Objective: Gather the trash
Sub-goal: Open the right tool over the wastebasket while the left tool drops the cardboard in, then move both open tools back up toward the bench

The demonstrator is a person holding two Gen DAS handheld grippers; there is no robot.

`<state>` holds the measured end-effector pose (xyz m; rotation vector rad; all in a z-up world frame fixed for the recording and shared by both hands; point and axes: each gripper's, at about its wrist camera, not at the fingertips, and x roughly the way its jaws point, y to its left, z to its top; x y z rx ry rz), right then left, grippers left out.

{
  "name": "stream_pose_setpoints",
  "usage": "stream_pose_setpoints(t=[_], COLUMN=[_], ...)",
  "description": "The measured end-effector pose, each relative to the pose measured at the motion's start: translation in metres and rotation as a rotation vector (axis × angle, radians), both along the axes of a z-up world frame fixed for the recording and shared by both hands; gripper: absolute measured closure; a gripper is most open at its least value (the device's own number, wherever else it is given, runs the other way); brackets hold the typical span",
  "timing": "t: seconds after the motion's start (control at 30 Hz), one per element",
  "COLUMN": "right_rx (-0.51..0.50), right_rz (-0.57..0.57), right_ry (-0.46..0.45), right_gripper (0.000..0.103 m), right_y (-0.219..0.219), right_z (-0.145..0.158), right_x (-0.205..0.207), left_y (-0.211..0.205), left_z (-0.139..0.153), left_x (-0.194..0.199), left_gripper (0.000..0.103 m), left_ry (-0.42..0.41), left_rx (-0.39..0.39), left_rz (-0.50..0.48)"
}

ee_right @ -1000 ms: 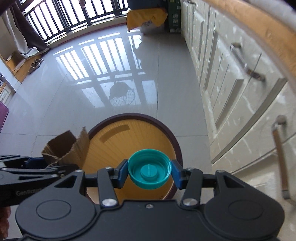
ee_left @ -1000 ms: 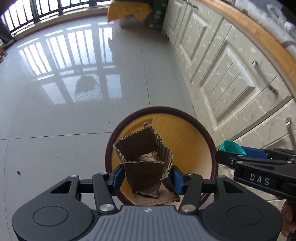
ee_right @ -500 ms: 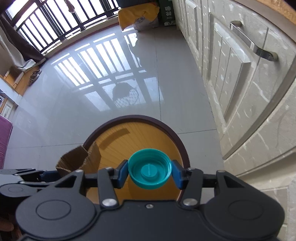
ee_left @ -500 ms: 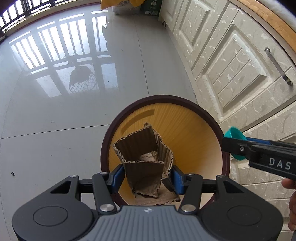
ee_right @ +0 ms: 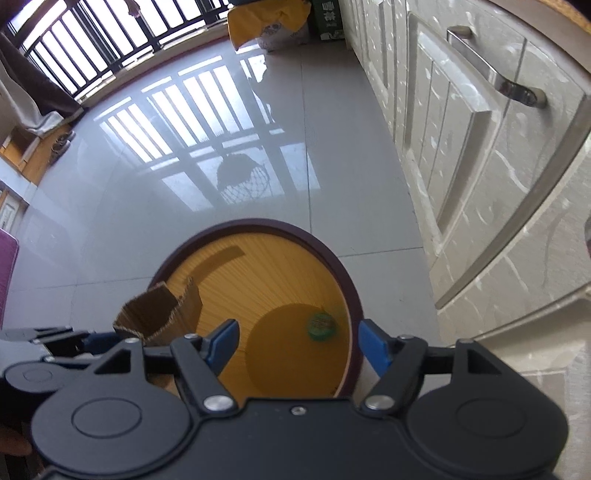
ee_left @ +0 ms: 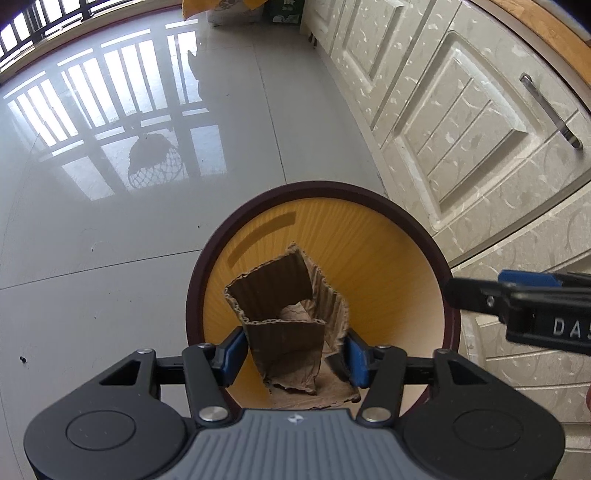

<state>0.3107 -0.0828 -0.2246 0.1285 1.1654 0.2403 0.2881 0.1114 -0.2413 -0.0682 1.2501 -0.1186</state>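
Observation:
A round bin [ee_left: 321, 186] with a dark rim and yellow inside stands on the floor beside the cabinets. Over its mouth, my left gripper [ee_left: 293, 350] has a torn brown cardboard piece [ee_left: 284, 332] between its blue pads. Its jaws are opening, and both pads still touch the cardboard. In the right wrist view the cardboard [ee_right: 155, 310] sits above the bin's [ee_right: 258, 223] left rim. My right gripper [ee_right: 299, 343] is open over the bin, its jaws widening with nothing between them. A teal bottle cap [ee_right: 322, 325], blurred, lies at the bin's bottom. The right gripper [ee_left: 517, 299] also shows from the side.
White cabinet doors [ee_left: 461, 129] with metal handles [ee_left: 550, 110] run close along the bin's right. Glossy grey floor tiles [ee_left: 110, 258] spread to the left and ahead. A yellow bag [ee_right: 266, 22] and a green box [ee_right: 328, 18] stand far off by the balcony railing.
The right jaws have opened and the teal cap has dropped from them into the bin. Both grippers sank closer to the bin. The left jaws widened slightly around the cardboard.

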Motion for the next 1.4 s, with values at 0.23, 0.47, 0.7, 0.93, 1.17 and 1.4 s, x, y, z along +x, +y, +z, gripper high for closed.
stream_pose_setpoints(t=[0.23,0.47,0.7,0.93,1.17,1.4], right_rx=[-0.057,-0.095,-0.125,-0.148,-0.17,-0.198], right_rz=[0.036,0.074,0.104,0.115,0.097,0.076], right_ry=[0.033,0.045,0.042,0.027,0.008,-0.014], right_gripper=[0.031,0.031,0.025,0.014,0.004,0.0], right_y=[-0.003,-0.005,-0.005,-0.006,-0.014,-0.016], right_z=[-0.004,-0.006,-0.001,0.009,0.023,0.041], right_x=[-0.005,-0.013,-0.023,-0.032,-0.043,-0.055], left_y=[0.0,0.005,0.011,0.017,0.022,0.025], left_z=[-0.004,-0.002,0.004,0.014,0.027,0.044], left_x=[-0.003,-0.012,-0.02,-0.03,-0.043,-0.056], left_gripper=[0.026,0.019,0.012,0.003,0.0,0.0], left_ry=[0.02,0.023,0.027,0.022,0.011,-0.006], left_rx=[0.044,0.064,0.077,0.088,0.09,0.09], left_rz=[-0.015,-0.005,0.022,0.057,0.088,0.113])
